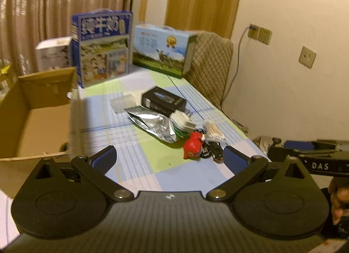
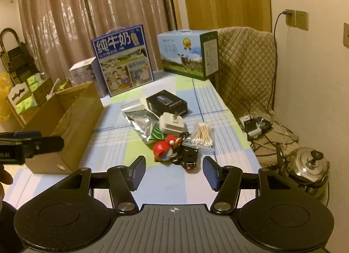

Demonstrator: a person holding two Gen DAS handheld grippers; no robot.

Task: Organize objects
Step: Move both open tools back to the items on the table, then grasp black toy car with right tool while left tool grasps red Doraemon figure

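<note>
Left claw (image 1: pixel 170 159) spread wide, blue pads empty, hovering over checked tablecloth (image 1: pixel 122 139). Right claw (image 2: pixel 174 171) also spread wide and empty, above the same cloth. Just ahead of right claw: red toy figure (image 2: pixel 162 149) touching tangled black cable and small black car (image 2: pixel 189 158). Slightly right and beyond: bag of cotton swabs (image 2: pixel 202 136). Further ahead, white charger (image 2: pixel 171 125) resting on green packet, beside crinkled silver pouch (image 2: pixel 139 122). Behind those, black box (image 2: pixel 166 103) and clear plastic case (image 1: pixel 122 103). Left of left claw: open cardboard box (image 1: pixel 37 120) at table edge. Far end of table: upright blue milk carton (image 2: pixel 122 58), lying milk carton (image 2: pixel 189 54), small white box (image 2: pixel 81 70). Off right edge, well below: steel kettle (image 2: pixel 305 163), power strip with cords. Curtains beyond.
</note>
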